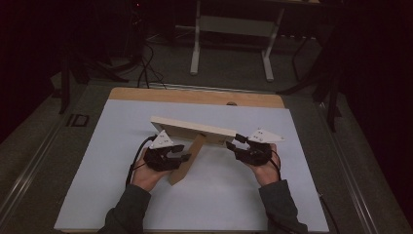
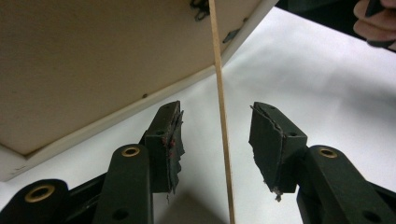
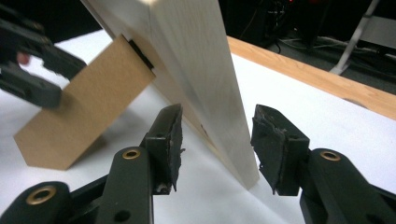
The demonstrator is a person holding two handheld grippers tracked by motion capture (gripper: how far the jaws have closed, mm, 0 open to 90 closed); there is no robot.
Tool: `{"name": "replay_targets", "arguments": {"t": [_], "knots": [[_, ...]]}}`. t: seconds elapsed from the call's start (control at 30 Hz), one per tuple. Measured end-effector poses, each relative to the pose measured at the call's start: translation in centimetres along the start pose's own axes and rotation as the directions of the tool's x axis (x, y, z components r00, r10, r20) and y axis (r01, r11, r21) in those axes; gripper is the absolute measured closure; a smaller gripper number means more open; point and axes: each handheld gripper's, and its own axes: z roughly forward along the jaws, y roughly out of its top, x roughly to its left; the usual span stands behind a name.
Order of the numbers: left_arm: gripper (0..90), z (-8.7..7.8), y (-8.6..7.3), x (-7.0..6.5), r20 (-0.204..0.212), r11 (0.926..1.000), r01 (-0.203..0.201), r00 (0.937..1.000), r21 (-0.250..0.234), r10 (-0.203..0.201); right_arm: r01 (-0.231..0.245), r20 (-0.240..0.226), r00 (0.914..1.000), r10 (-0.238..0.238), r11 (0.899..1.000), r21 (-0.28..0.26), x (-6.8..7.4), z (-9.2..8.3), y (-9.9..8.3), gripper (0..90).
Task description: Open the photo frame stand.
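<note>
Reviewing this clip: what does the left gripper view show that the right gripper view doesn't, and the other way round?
Left gripper view alone: the frame's stand seen edge-on as a thin strip between the open left tool jaws, apart from both pads, under the frame's plain back.

Right gripper view alone: the stand's broad brown face, the frame's pale wooden side edge between the open right tool jaws, and the table's bare wooden border.

Both: the picture frame, its stand, the white tabletop.

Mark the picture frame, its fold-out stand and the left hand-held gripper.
picture frame (image 1: 192, 128), high view, top edge.
fold-out stand (image 3: 79, 123), right gripper view, flat brown face.
left hand-held gripper (image 2: 217, 140), left gripper view, gap between the jaws.
</note>
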Motion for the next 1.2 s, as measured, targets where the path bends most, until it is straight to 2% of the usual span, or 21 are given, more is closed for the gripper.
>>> {"name": "replay_targets", "arguments": {"t": [0.37, 0.63, 0.9, 1.03, 1.2], "knots": [[59.3, -1.9, 0.0, 0.9, -0.012, 0.9989, 0.027, 0.9995, -0.039, -0.027, 0.007, -0.002, 1.0000, -0.007, 0.999, 0.039, 0.0, 0.0, -1.4, 54.6], [64.1, -2.8, -0.1, 1.3, -0.033, 0.9986, 0.034, 0.9988, -0.039, -0.036, 0.011, -0.008, 0.9999, -0.011, 0.998, 0.068, -0.3, -0.1, -2.4, 56.4], [67.7, -4.4, 0.2, 2.2, -0.093, 0.9937, 0.059, 0.9933, -0.095, -0.068, -0.001, -0.002, 1.0000, 0.001, 0.997, 0.081, -0.9, -0.8, -2.8, 61.7], [68.8, -5.1, 0.2, 2.8, -0.115, 0.9891, 0.084, 0.9885, -0.121, -0.098, -0.011, 0.008, 0.9999, 0.011, 0.997, 0.078, -1.2, -1.0, -2.7, 62.4], [74.1, -5.9, 0.2, 3.3, -0.157, 0.9852, 0.094, 0.9808, -0.143, -0.116, -0.015, 0.018, 0.9997, 0.014, 0.996, 0.087, -1.4, -1.0, -2.6, 62.4]]}}
